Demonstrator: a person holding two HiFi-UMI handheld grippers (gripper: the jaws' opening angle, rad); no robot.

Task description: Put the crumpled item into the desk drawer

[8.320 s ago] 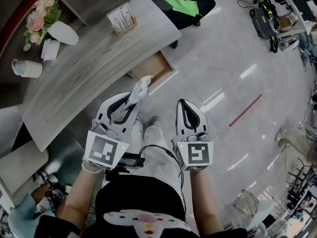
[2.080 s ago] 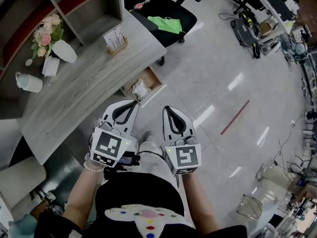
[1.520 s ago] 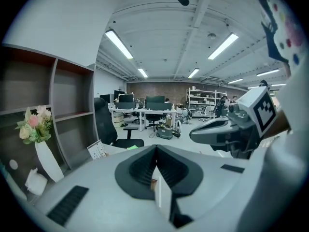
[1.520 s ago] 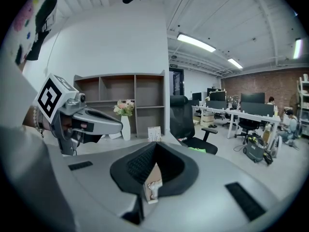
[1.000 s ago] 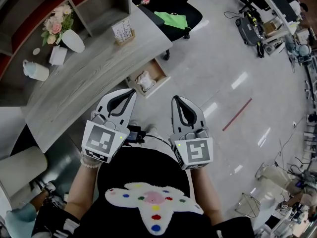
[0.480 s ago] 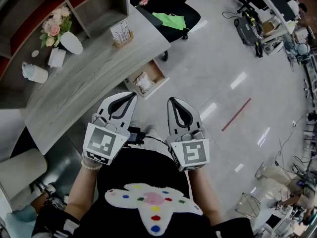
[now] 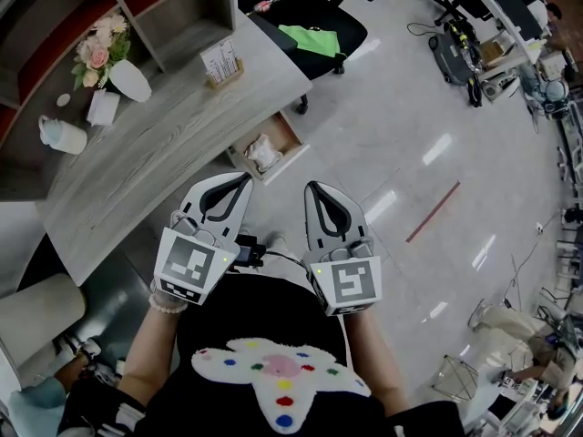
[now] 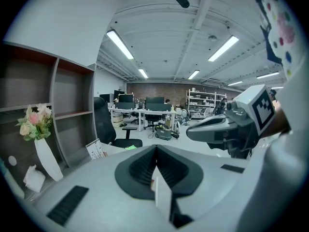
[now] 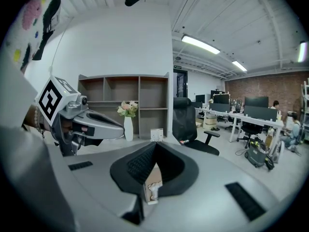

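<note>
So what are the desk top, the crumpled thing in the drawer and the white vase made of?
Desk top: looks like matte grey wood-grain laminate; streaky grain shows.
Crumpled item: probably paper or tissue; white, creased, lumpy.
Vase: likely glazed ceramic, smooth white; too small to be sure.

The crumpled item (image 7: 262, 153), a whitish wad, lies inside the desk drawer (image 7: 281, 132), which is pulled open with its wooden bottom showing. Both sit just ahead of the left hand-held gripper (image 7: 242, 178), clear of its tip.
</note>
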